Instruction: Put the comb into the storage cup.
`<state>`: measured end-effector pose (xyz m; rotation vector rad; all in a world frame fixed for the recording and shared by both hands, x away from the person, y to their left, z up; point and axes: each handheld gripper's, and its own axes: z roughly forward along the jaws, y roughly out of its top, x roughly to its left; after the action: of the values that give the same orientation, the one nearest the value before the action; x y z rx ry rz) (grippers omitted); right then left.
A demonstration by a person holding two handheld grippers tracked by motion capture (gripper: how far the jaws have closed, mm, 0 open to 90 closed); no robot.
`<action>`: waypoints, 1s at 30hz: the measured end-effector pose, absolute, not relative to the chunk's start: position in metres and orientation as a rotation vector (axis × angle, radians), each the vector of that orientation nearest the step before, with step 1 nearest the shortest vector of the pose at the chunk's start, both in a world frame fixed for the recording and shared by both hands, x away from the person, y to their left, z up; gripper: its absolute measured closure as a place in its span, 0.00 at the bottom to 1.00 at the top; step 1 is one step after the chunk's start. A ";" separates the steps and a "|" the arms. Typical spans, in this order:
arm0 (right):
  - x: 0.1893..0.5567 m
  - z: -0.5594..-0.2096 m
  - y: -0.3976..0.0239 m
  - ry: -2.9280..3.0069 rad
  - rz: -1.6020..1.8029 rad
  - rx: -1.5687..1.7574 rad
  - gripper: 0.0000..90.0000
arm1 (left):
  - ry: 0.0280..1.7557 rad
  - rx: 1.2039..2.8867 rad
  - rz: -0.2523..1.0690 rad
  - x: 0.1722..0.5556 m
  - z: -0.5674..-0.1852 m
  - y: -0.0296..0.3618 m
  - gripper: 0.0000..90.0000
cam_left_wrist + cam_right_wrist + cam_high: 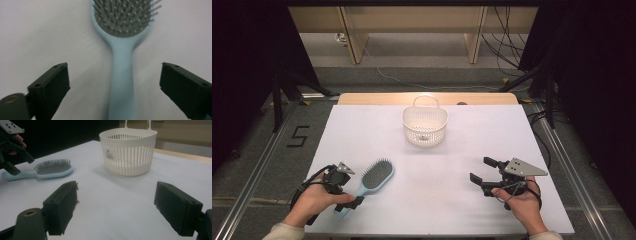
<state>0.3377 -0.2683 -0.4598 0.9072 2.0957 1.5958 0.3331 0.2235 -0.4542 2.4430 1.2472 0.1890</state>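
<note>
White bench [452, 170] on grey floor, dark surroundings. Light-blue hairbrush [373, 180] lies bristles up, its handle between the left tool's [346, 206] parted jaws, untouched. Right tool [482, 175] stands apart, empty.

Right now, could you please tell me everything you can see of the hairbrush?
The hairbrush is pale blue, plastic by its look, with an oval grey pad of thin bristles facing up. It lies flat on the white table, head angled toward the basket, handle toward the person. The left gripper straddles the handle, jaws wide apart and clear of it.
</note>
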 end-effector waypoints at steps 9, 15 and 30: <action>0.338 -0.460 -0.269 2.095 1.596 0.906 0.21 | 1.290 2.513 0.129 0.343 -0.456 0.217 0.18; 0.338 -0.459 -0.268 2.095 1.596 0.904 0.21 | 1.316 2.530 0.096 0.350 -0.460 0.208 0.24; 0.338 -0.460 -0.268 2.098 1.597 0.903 0.21 | 1.355 2.624 0.074 0.360 -0.463 0.198 0.38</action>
<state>0.3379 -0.2682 -0.4597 0.9029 2.0975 1.5972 0.3599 0.1978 -0.4635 2.6237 1.3546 0.0739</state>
